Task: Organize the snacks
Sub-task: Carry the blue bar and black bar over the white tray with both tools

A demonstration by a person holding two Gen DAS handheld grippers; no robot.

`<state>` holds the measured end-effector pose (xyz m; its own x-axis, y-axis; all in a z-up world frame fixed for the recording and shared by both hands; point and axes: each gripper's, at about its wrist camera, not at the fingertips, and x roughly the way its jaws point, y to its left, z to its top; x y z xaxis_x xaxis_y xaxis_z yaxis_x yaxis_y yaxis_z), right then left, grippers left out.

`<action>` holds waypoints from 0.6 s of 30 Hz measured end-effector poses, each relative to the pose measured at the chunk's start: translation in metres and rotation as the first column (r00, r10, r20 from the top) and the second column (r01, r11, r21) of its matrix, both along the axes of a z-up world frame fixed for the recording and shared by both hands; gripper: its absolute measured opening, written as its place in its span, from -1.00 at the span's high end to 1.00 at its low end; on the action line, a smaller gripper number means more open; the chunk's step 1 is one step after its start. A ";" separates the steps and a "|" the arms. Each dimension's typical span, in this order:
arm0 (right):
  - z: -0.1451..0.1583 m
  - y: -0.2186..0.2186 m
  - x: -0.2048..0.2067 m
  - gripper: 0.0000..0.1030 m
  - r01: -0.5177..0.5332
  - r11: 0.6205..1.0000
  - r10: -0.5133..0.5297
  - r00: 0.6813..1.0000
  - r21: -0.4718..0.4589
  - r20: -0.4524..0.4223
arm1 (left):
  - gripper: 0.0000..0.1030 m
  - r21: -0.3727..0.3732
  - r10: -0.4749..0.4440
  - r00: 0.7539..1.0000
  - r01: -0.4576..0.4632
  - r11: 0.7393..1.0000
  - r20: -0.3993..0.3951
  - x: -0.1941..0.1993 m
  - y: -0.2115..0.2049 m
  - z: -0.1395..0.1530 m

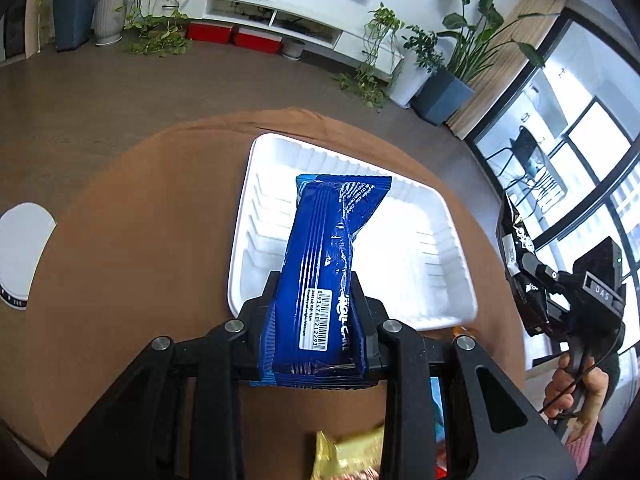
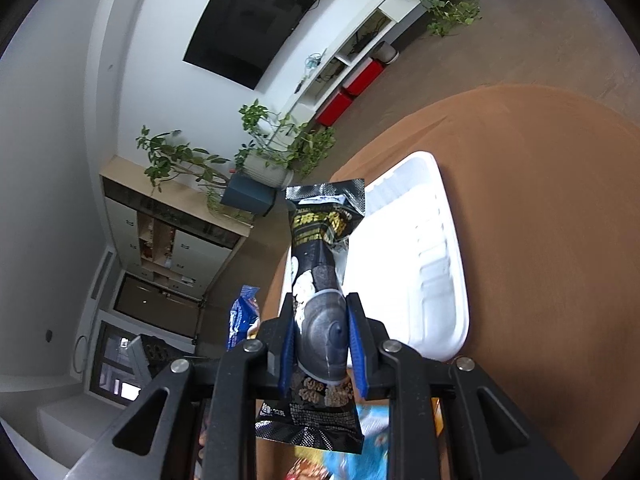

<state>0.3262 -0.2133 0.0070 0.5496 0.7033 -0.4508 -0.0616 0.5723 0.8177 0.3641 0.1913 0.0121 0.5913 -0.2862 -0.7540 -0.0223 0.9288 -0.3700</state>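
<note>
My left gripper point(image 1: 314, 292) is shut on a blue snack packet point(image 1: 328, 248) with a barcode label, held lengthwise above the near edge of a white ribbed tray point(image 1: 416, 240) on the brown round table point(image 1: 132, 240). My right gripper point(image 2: 320, 304) is shut on a black snack packet point(image 2: 320, 280) with yellow lettering, held over the left end of the same tray point(image 2: 432, 264). In the left wrist view the right gripper point(image 1: 532, 300) and its black packet point(image 1: 516, 256) hang at the far right, gripped by a person's hand point(image 1: 576, 384). The tray holds nothing.
Loose snacks lie near the front of the table: a yellow packet point(image 1: 348, 452) and blurred colourful ones point(image 2: 360, 456). A white round lid point(image 1: 22, 252) sits at the table's left edge. Potted plants point(image 1: 444, 76) and a white media cabinet point(image 1: 280, 12) stand across the floor.
</note>
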 end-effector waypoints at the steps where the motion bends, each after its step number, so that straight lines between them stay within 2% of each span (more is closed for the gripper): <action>1: -0.004 0.000 0.003 0.51 0.000 1.000 0.000 1.000 -0.004 -0.002 | 0.47 0.006 0.003 1.000 -0.003 1.000 -0.004 0.005 -0.003 -0.005; 4: -0.014 0.005 0.014 0.51 -0.003 1.000 0.003 1.000 -0.022 -0.014 | 0.47 0.023 0.010 1.000 -0.010 1.000 -0.009 0.015 -0.004 -0.010; 9: -0.025 0.013 0.030 0.48 0.007 0.995 -0.008 1.000 -0.097 -0.011 | 0.46 0.094 0.010 1.000 -0.009 0.996 -0.013 0.030 -0.015 -0.019; 12: -0.027 0.016 0.035 0.41 0.029 0.984 -0.028 1.000 -0.178 0.006 | 0.45 0.142 0.015 1.000 -0.015 0.990 -0.005 0.043 -0.021 -0.027; 15: -0.029 0.015 0.036 0.36 0.042 0.976 -0.039 0.999 -0.211 0.018 | 0.45 0.174 0.020 1.000 -0.021 0.985 0.004 0.048 -0.025 -0.032; 18: -0.028 0.016 0.036 0.24 0.039 0.971 -0.032 0.999 -0.238 0.033 | 0.45 0.196 0.021 1.000 -0.023 0.980 0.011 0.052 -0.026 -0.033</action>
<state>0.3619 -0.1971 -0.0210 0.5876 0.5572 -0.5867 -0.0588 0.7526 0.6559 0.4163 0.1657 -0.0212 0.6027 -0.1202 -0.7889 -0.0409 0.9826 -0.1810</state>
